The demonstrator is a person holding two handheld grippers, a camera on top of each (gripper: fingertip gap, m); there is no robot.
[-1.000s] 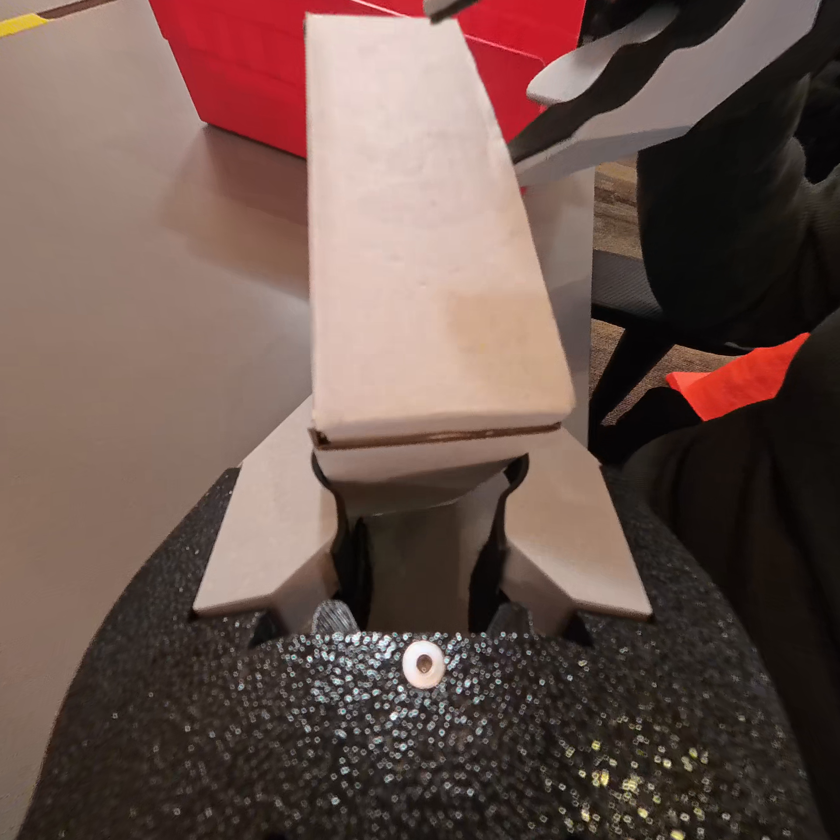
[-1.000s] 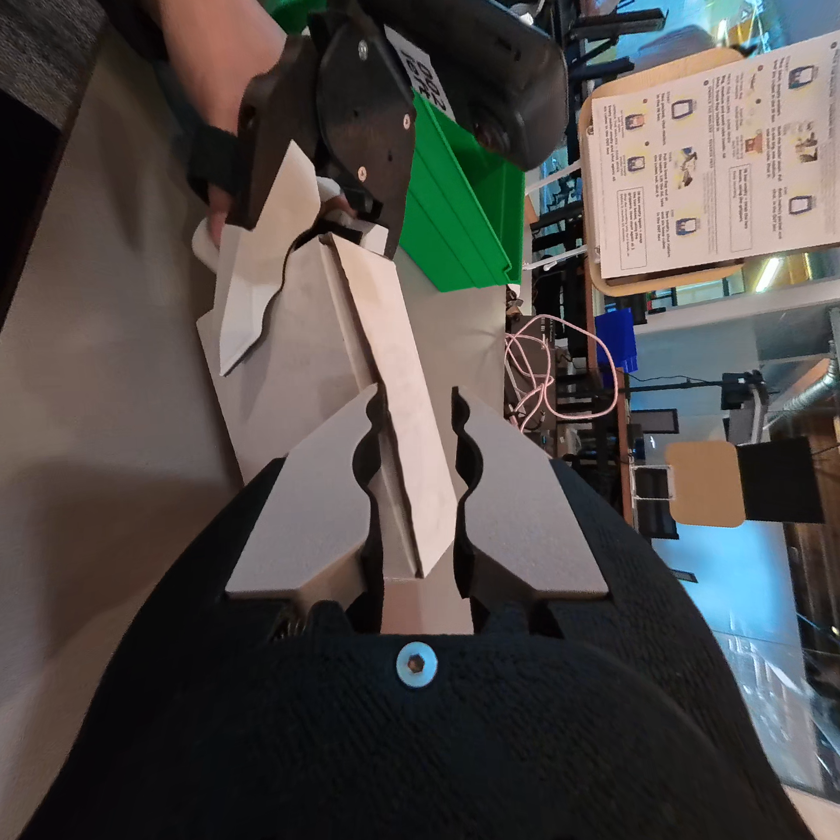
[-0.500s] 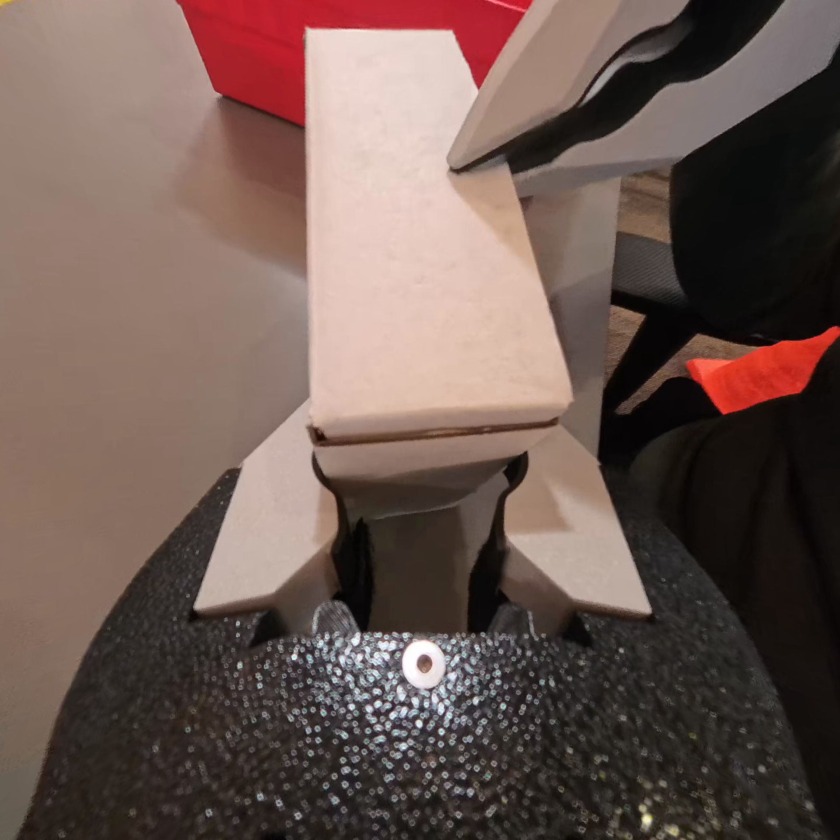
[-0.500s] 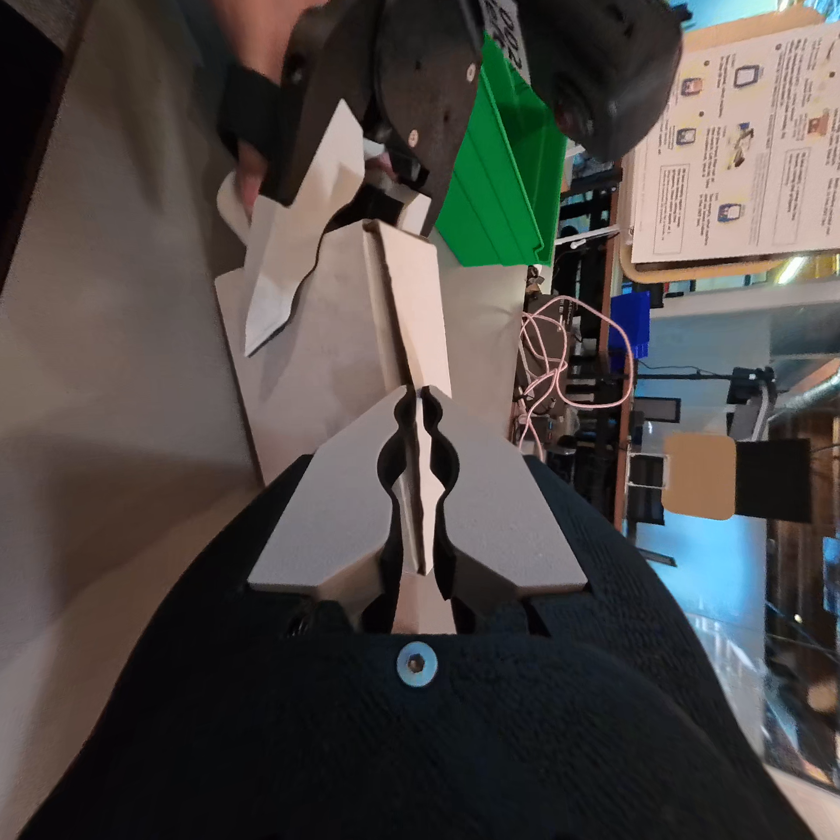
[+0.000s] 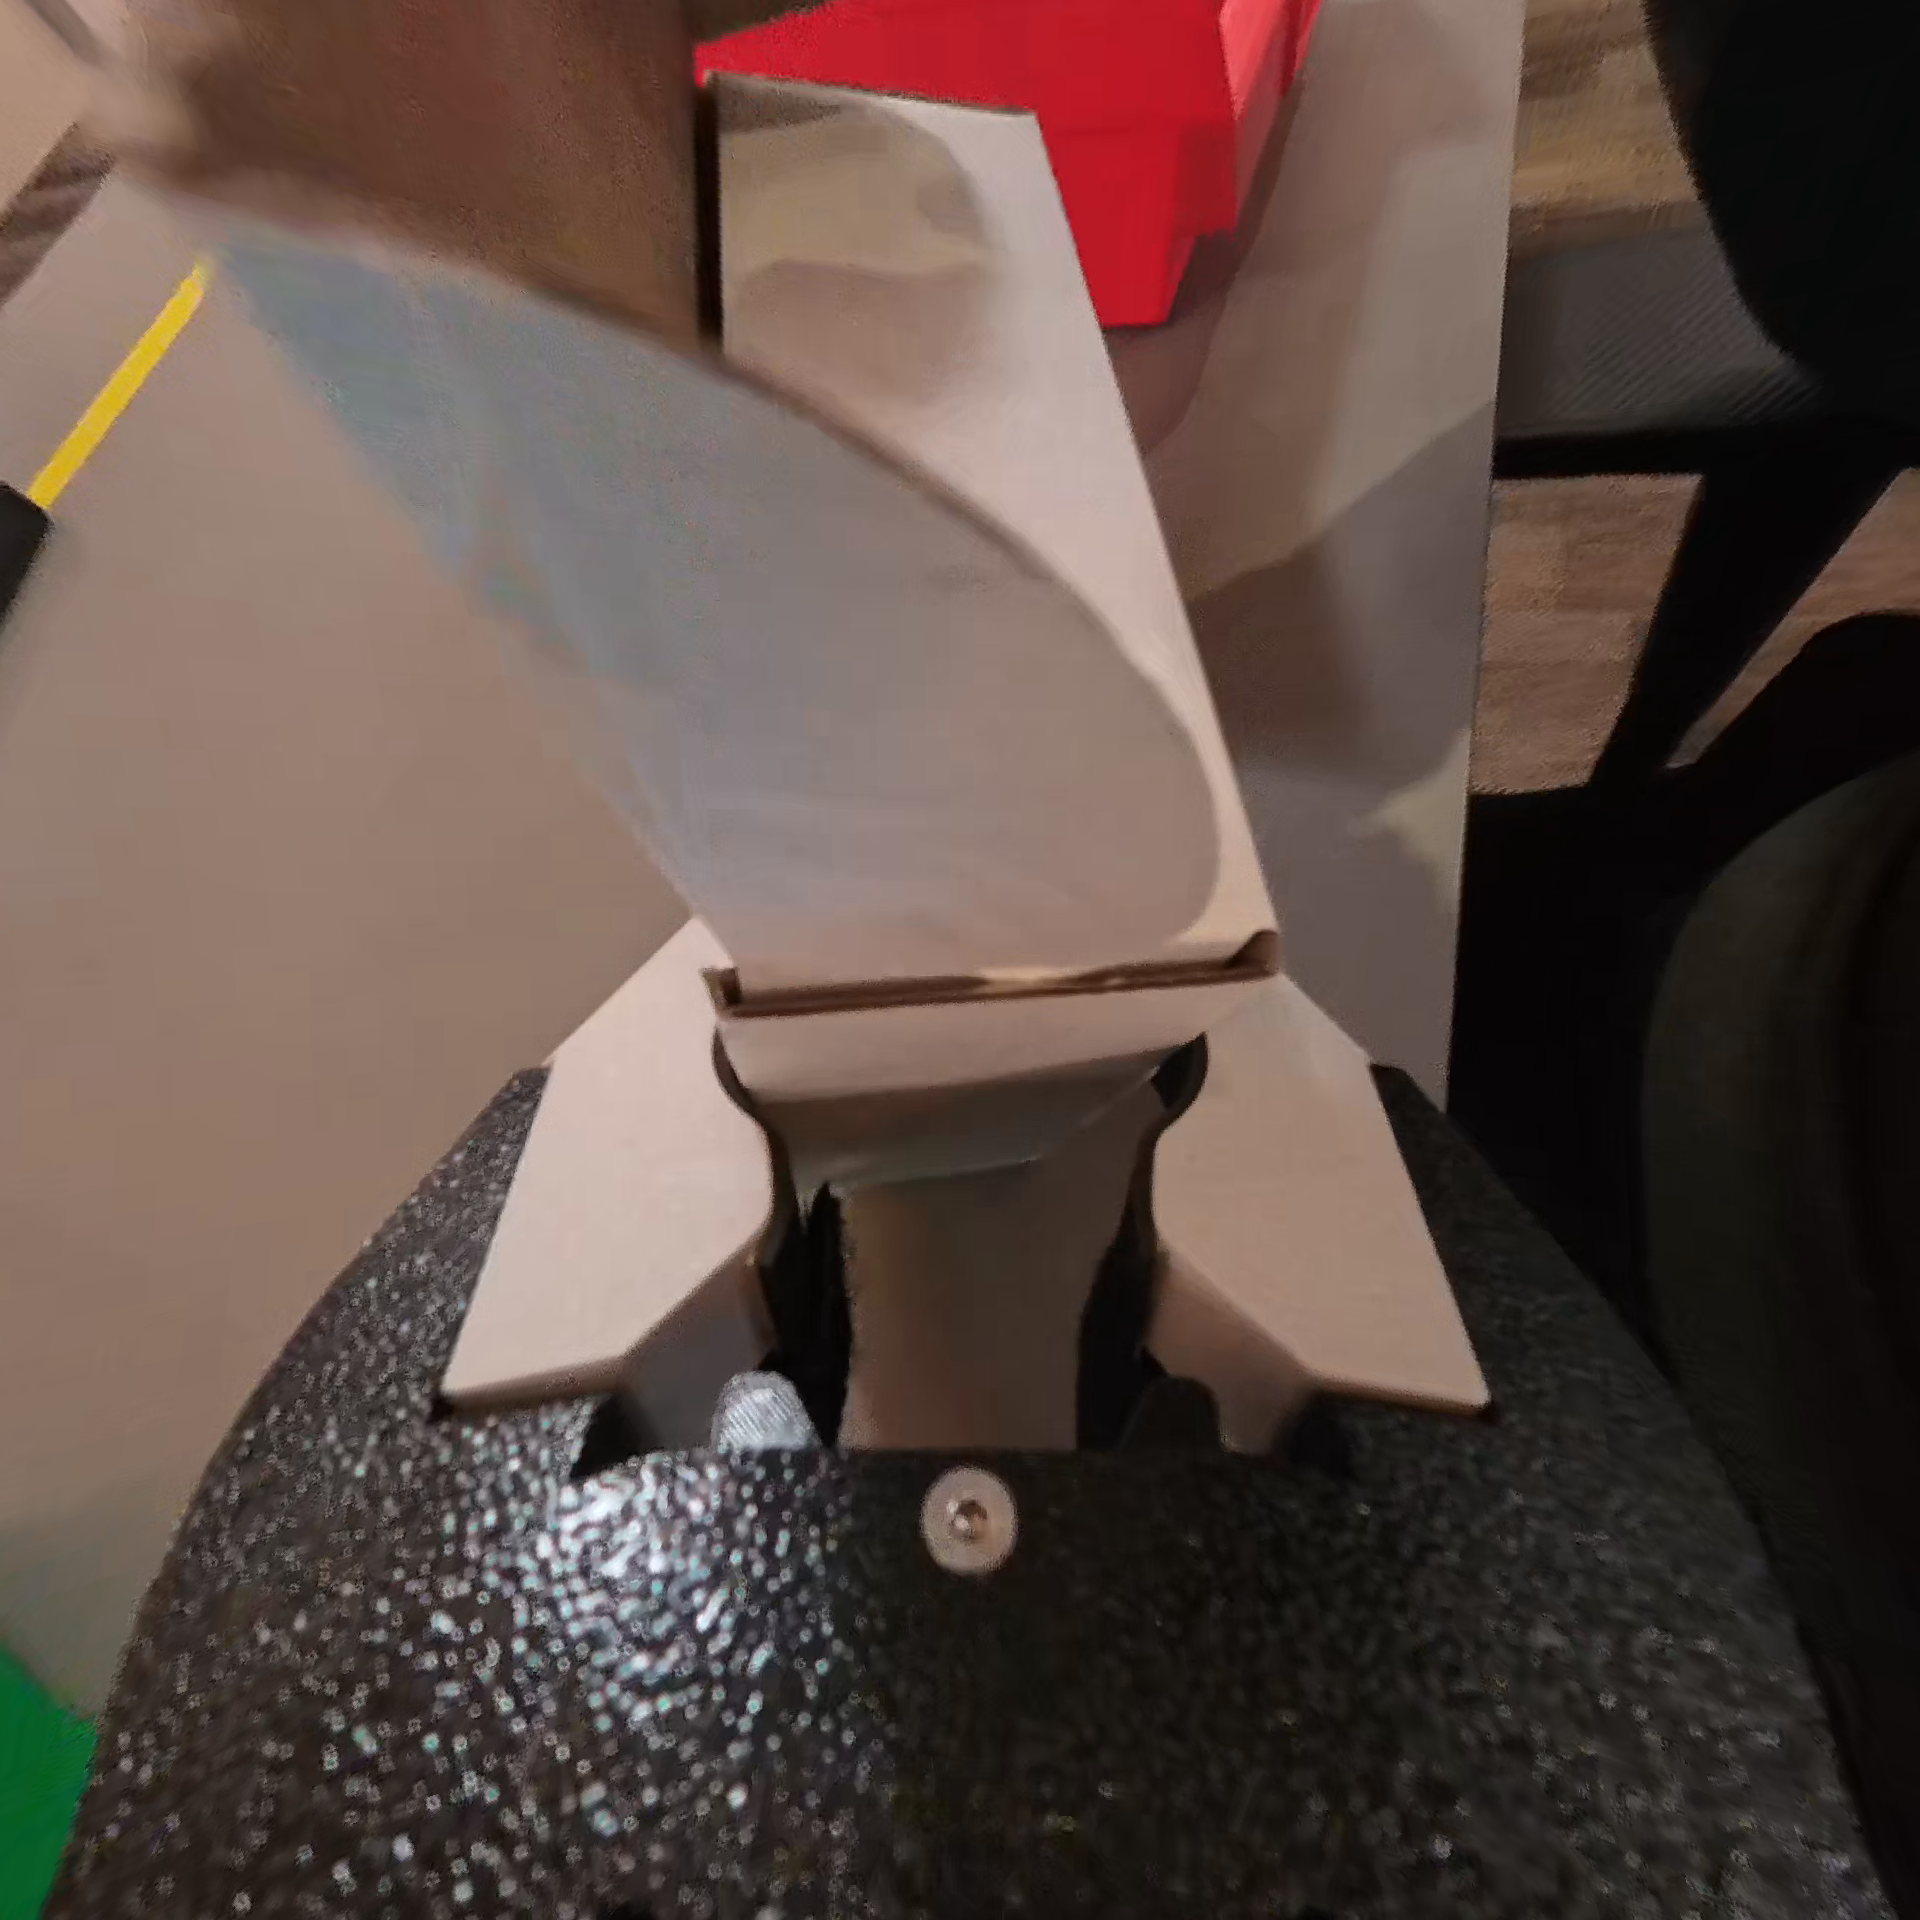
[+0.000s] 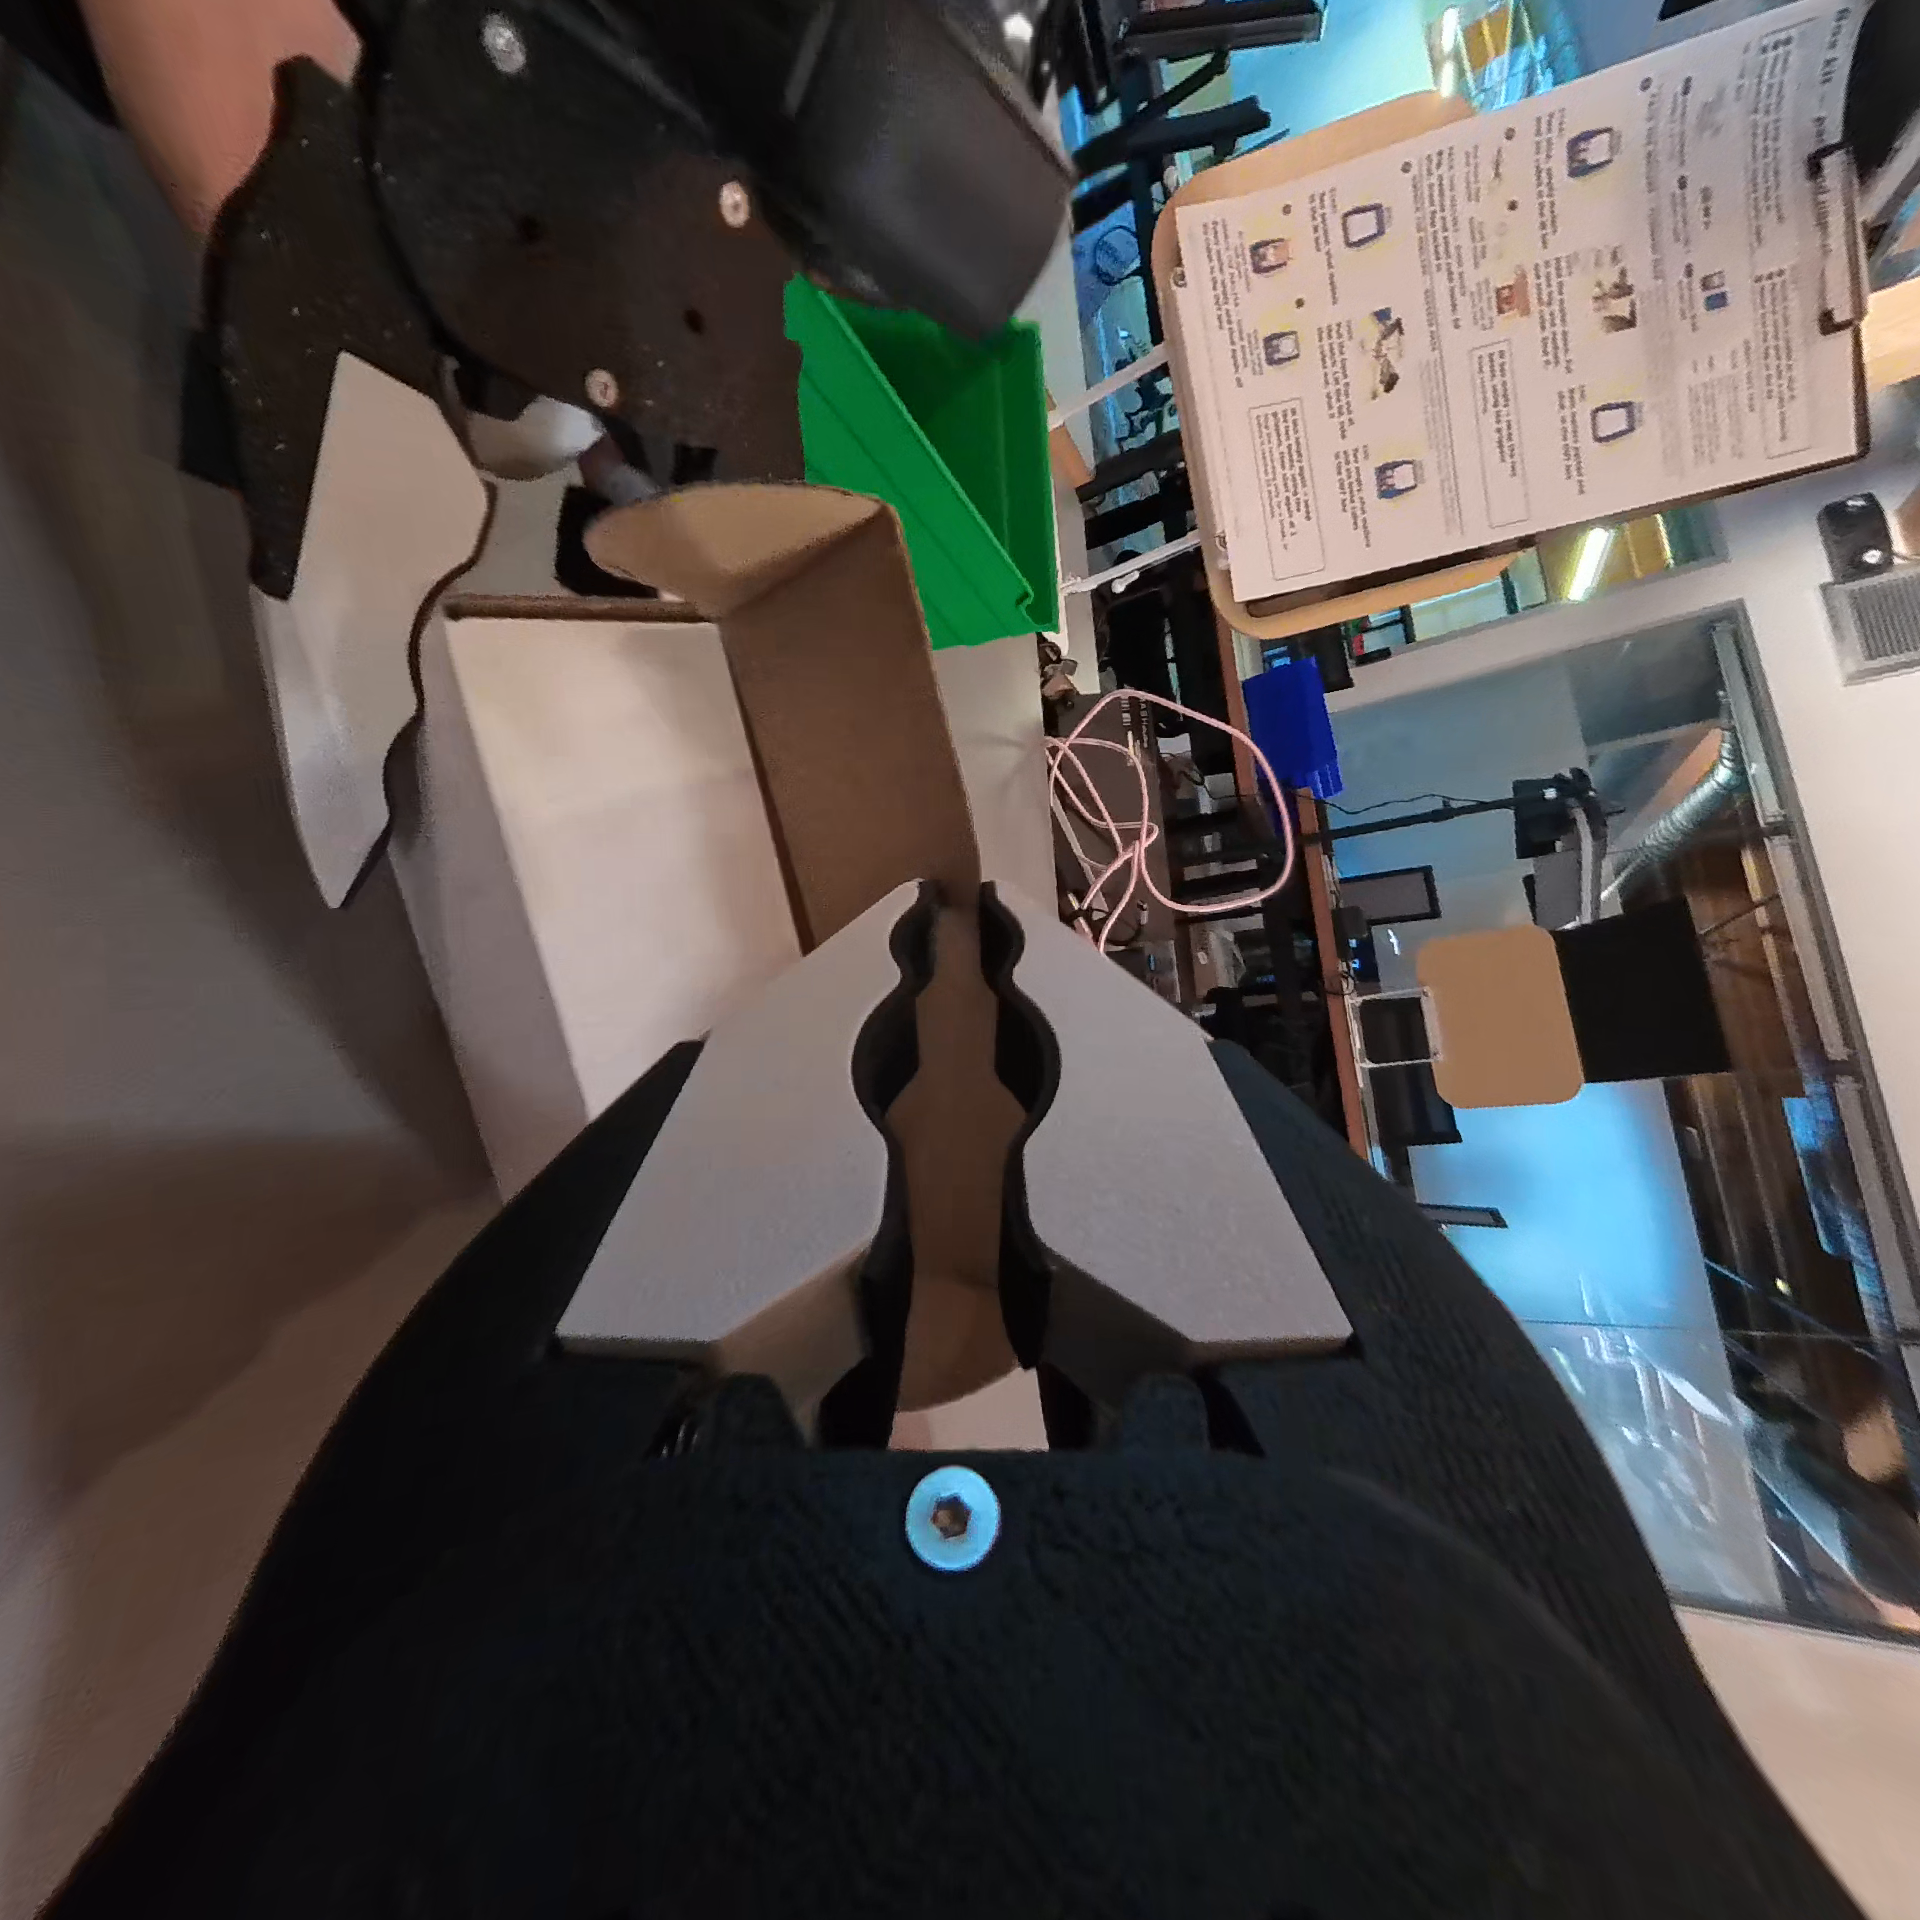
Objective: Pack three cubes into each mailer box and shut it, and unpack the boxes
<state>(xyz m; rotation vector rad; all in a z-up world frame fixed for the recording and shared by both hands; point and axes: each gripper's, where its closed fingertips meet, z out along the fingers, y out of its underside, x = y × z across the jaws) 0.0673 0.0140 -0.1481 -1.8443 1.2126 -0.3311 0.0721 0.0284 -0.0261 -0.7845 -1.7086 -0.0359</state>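
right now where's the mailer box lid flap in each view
Left wrist view: the lid flap sweeps blurred from upper left across the centre, over the white mailer box clamped in the left claw.
Right wrist view: the flap shows its brown inside at centre, running from the box to the right claw, which pinches it.
Shared landmark: the green bin, lower-left corner in the left view.

Two wrist cameras, both close on one mailer box

The left wrist view looks forward over its own gripper [image 5: 992, 1039] along the mailer box [image 5: 997, 644] toward a red bin [image 5: 1132, 156]. The right wrist view, rolled sideways, faces the same mailer box [image 6: 623, 790] from its other end, with the left gripper [image 6: 499, 343] beyond.
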